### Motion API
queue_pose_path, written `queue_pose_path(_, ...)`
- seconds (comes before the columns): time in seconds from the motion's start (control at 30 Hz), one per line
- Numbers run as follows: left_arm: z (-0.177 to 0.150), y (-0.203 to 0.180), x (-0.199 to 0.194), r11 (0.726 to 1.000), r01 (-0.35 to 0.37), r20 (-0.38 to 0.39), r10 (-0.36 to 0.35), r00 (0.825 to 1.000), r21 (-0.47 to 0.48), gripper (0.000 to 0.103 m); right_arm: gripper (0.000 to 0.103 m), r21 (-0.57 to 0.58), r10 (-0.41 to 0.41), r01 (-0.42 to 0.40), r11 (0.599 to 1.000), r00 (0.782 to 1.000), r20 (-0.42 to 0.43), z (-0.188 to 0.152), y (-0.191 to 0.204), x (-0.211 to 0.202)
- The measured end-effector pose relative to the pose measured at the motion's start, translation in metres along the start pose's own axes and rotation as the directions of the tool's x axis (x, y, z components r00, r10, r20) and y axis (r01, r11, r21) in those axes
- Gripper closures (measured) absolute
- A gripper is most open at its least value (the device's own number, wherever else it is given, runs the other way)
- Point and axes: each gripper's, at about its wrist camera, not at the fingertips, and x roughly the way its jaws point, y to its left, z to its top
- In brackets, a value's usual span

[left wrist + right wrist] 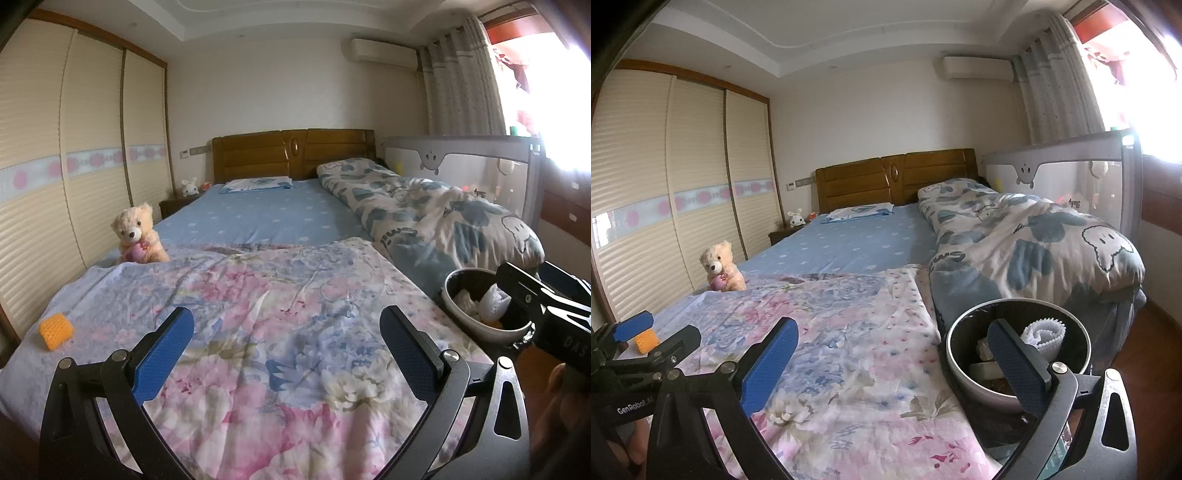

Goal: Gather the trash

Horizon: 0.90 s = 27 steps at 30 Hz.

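Both claws hang spread and empty over the floral bedspread. The left claw faces the bed; the right claw reaches the trash bin (white crumpled scraps inside). An orange foam piece lies near the bed's left edge.

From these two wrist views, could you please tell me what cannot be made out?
- Trash bin contents: in the right wrist view, the right hand-held gripper finger covers part; in the left wrist view, it blocks the bin's right side.
- Orange foam piece: partly hidden in the right wrist view behind the left hand-held gripper.
- Window: overexposed in both views.
- Nightstand items: too small to identify.
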Motion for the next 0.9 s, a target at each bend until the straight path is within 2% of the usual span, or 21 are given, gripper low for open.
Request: queue_pose_path(0.9,-0.0015,-0.0021,-0.0009,1.000,0.003,-0.006,-0.003,1.000,-0.005,0.000,0.000,-0.002,0.008,-0.008,1.000,1.000,-0.006,0.0016,0.0072,-0.0027)
